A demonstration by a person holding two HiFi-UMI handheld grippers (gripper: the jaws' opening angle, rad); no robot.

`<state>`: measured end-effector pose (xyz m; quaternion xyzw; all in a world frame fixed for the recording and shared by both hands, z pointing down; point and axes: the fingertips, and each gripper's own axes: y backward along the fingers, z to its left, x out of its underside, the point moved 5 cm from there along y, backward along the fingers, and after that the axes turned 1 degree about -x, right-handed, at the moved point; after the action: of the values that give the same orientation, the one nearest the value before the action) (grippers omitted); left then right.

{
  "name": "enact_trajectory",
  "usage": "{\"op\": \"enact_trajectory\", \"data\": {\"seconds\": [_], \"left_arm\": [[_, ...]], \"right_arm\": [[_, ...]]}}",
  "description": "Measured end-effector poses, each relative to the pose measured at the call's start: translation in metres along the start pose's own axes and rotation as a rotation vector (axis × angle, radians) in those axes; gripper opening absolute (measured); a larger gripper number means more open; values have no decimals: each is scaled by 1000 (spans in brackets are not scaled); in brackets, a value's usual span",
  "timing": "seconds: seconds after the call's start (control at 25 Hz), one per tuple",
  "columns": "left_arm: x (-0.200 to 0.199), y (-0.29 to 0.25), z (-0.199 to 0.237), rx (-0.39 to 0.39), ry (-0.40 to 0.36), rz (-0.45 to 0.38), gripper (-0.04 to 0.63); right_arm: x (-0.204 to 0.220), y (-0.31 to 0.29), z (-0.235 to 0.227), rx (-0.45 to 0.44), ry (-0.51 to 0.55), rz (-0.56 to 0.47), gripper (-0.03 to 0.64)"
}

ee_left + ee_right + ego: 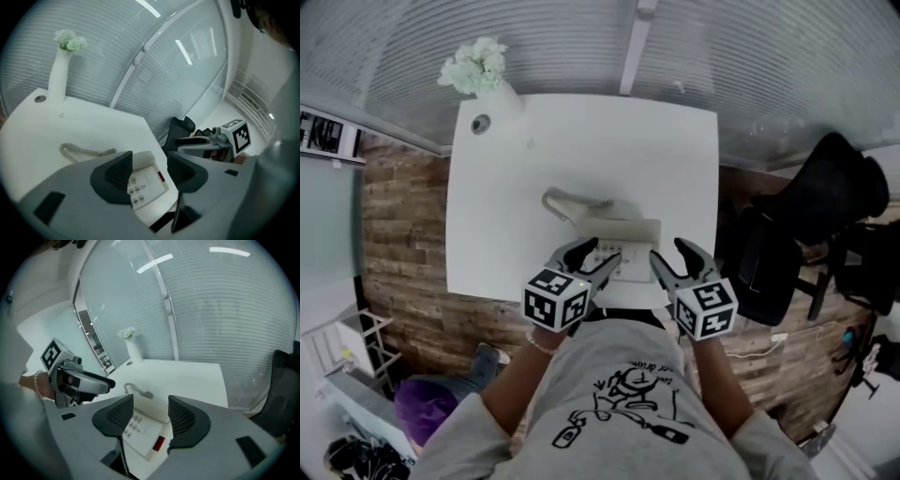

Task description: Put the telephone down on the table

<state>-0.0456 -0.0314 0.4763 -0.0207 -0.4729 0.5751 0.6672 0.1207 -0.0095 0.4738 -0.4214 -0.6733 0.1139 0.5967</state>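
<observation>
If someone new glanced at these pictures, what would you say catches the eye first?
The white telephone sits at the near edge of the white table, its coiled cord trailing behind it. Poised just over it are the left gripper and the right gripper, both with jaws apart and gripping nothing. A tall white vase of pale flowers stands at the table's far left corner.

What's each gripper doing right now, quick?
Left gripper: open, holding nothing.
Right gripper: open, holding nothing; the white corded telephone sits on the white table below.
</observation>
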Motion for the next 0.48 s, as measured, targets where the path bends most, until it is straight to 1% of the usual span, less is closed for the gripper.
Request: {"op": "enact_trajectory", "data": {"seconds": [0.04,0.12,0.2,0.36,0.48], "left_arm": [[-10,4,-7,19,-25,-29,229],[-30,13,-22,51,-78,-91,200],[-49,25,-39,78,-124,-156,153],[-82,51,-77,117,-201,-282,77],[-100,69,-102,138,-265,-360,27]], "right_arm": [[-12,8,6,-3,23,-38,242],[-36,23,17,-8,64,-108,217],[-56,38,27,-18,95,-172,200],[-91,73,44,-48,127,-278,151],[-115,95,56,-71,153,-347,118]]}}
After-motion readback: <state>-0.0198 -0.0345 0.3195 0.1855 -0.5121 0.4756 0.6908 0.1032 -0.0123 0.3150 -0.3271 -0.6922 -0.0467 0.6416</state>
